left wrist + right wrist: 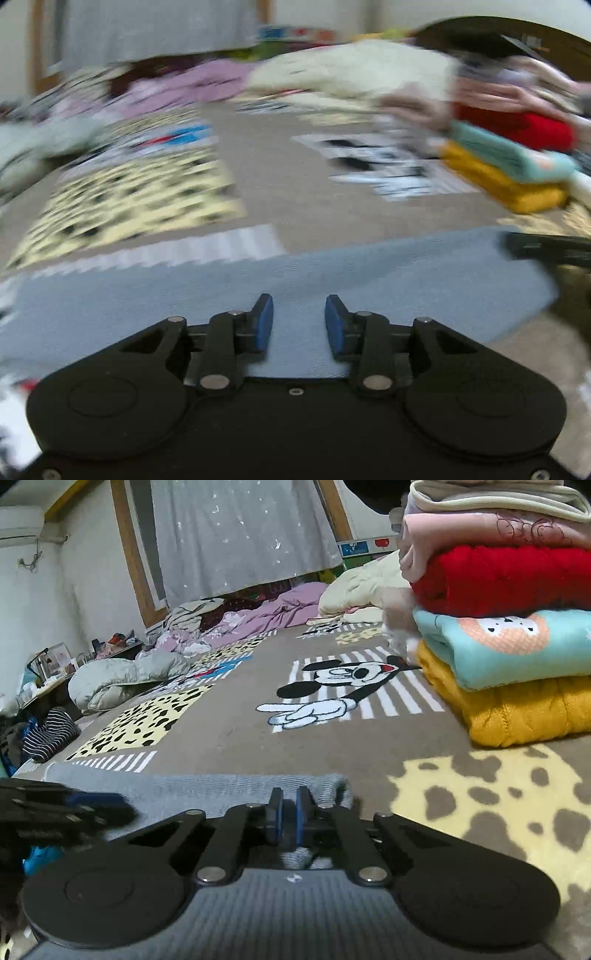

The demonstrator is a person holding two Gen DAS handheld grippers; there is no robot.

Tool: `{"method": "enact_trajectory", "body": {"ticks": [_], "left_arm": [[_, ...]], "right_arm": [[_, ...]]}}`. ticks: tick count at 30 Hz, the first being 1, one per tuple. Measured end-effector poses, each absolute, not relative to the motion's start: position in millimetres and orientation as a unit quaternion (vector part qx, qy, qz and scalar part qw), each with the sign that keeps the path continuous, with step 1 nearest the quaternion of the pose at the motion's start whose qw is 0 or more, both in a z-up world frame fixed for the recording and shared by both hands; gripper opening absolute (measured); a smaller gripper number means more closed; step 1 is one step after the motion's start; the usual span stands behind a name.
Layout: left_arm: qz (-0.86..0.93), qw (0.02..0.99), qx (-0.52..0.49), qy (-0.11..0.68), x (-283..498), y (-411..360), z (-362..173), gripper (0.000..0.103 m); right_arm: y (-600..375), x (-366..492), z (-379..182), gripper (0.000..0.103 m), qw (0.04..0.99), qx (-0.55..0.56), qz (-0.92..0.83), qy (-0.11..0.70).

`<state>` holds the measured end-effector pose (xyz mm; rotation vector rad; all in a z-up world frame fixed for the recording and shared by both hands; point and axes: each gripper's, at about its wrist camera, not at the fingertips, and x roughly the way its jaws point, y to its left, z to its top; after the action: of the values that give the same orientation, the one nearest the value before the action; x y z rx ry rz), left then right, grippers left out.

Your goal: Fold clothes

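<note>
Right wrist view shows the right gripper [289,818] low over a blanket [229,734] printed with cartoon mice, stripes and leopard-spot patches, its blue pads pressed together on the near edge of a grey-blue ribbed garment [207,792] — a fold of the cloth shows bunched between the fingers just behind the pads. That garment lies flat across the blanket, right in front of both cameras. At the left edge of this view the left gripper [74,808] shows as a dark blur over the same cloth. Left wrist view is smeared with motion, yet its own fingers are sharp: the left gripper [299,323] has its blue pads [264,323] spread apart over the grey-blue garment [280,273], with nothing between them; the black tip of the right gripper [546,247] pokes in from the right edge. To the right of the garment stands a stack of folded clothes [517,635] — yellow knit at the bottom, then turquoise with a cartoon print, red, pink and a pale piece on top. Farther back, crumpled bedding [258,613] in lilac, cream and pale green lies heaped near a grey curtain [236,531].
</note>
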<state>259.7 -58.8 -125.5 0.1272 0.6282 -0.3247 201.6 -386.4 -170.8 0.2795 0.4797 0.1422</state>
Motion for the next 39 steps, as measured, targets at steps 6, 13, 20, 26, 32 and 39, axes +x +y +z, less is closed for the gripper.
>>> {"method": "enact_trajectory", "body": {"ticks": [6, 13, 20, 26, 32, 39], "left_arm": [[0.047, 0.938, 0.016, 0.344, 276.4, 78.4, -122.3, 0.063], [0.062, 0.951, -0.051, 0.298, 232.6, 106.5, -100.8, 0.058], [-0.016, 0.899, -0.307, 0.313, 204.9, 108.8, -125.9, 0.058], [-0.013, 0.855, -0.422, 0.302, 217.0, 105.3, -147.1, 0.058], [0.002, 0.842, -0.453, 0.294, 234.7, 112.4, -149.9, 0.057], [0.020, 0.850, -0.445, 0.281, 243.3, 114.2, -157.1, 0.043]], "right_arm": [[-385.3, 198.9, -170.1, 0.007, 0.961, 0.135, 0.068, 0.234], [-377.3, 194.5, -167.2, 0.031, 0.964, 0.116, 0.085, 0.223], [-376.0, 183.5, -158.0, 0.035, 0.968, 0.122, 0.089, 0.200], [-379.0, 185.1, -159.0, 0.035, 0.967, 0.132, 0.084, 0.201], [-379.2, 190.8, -164.0, 0.036, 0.965, 0.133, 0.089, 0.208], [-377.1, 193.5, -167.2, 0.037, 0.964, 0.132, 0.093, 0.212]]}}
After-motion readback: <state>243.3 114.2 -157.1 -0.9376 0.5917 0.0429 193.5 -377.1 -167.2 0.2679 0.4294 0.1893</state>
